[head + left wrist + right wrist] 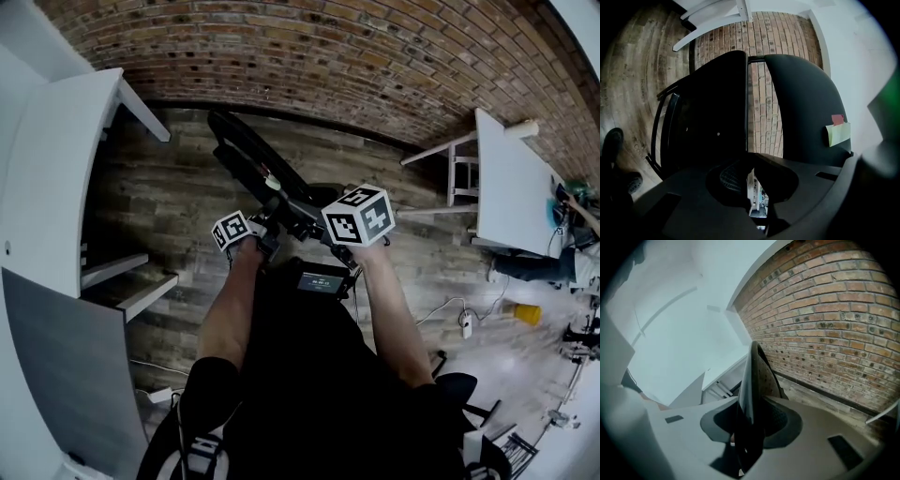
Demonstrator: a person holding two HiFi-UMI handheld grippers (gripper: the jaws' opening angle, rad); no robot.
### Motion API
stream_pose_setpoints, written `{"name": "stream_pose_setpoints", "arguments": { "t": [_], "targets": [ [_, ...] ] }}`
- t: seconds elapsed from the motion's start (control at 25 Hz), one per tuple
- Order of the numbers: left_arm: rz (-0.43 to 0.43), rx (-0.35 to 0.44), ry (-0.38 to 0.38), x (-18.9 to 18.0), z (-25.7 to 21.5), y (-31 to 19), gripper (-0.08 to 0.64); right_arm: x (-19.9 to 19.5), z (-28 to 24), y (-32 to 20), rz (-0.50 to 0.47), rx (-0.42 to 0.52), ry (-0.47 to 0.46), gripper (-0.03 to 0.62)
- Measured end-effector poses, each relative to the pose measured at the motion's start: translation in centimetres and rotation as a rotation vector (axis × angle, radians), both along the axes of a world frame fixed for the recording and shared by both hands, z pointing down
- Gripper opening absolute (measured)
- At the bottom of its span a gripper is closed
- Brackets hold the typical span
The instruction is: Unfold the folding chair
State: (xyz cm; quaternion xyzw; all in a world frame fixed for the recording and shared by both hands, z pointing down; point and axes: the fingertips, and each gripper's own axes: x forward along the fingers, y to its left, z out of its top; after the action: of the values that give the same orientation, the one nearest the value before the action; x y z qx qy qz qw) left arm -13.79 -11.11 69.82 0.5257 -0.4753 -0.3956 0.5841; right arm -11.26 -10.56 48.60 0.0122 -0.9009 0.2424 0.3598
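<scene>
Closest in: both arms out front w/ a gripper each. The right gripper (751,414) is clamped on the folding chair (758,373). Its fingers (783,420) pinch a thin black panel seen edge-on, seat or back, can't say which. The left gripper (751,164) has its fingers (727,177) squeezed together w/ just a sliver of light between. I can't make out anything in there, tho in the head view it sits right by the chair's frame.

The chair stands on the wood floor (178,197) right in front of the person, between them and the brick wall (356,56), tilted away. In the left gripper view its two black panels stand side by side w/ a gap and brick showing thru, so imo it's not opened out yet. There's a yellow-green sticky note (838,134) w/ a red tab on the right-hand panel.

Handling, my guess: stiff tube frame + hard panels, nothing floppy. Prob light enough for two hands but awkward bc it pivots at the hinges. The panel edge looks smooth, so a pinch could slip. I'd take the seat's front edge w/ one gripper and the backrest top or a frame tube w/ the other, then spread. Feet may skate on the floor.

Further out: a white table (56,178) at left, a second white table (506,178) at right, a yellow object (526,313) on the floor, and a second person (539,265) at the far right edge.
</scene>
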Motion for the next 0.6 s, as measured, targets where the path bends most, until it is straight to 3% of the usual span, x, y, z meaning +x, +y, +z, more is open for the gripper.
{"name": "stream_pose_setpoints", "arguments": {
  "t": [0.6],
  "targets": [
    [0.103,-0.041,-0.024,5.4,0.3,1.7,0.048,5.4,0.3,1.3,0.106,-0.007,-0.008,0.12]
  ]
}}
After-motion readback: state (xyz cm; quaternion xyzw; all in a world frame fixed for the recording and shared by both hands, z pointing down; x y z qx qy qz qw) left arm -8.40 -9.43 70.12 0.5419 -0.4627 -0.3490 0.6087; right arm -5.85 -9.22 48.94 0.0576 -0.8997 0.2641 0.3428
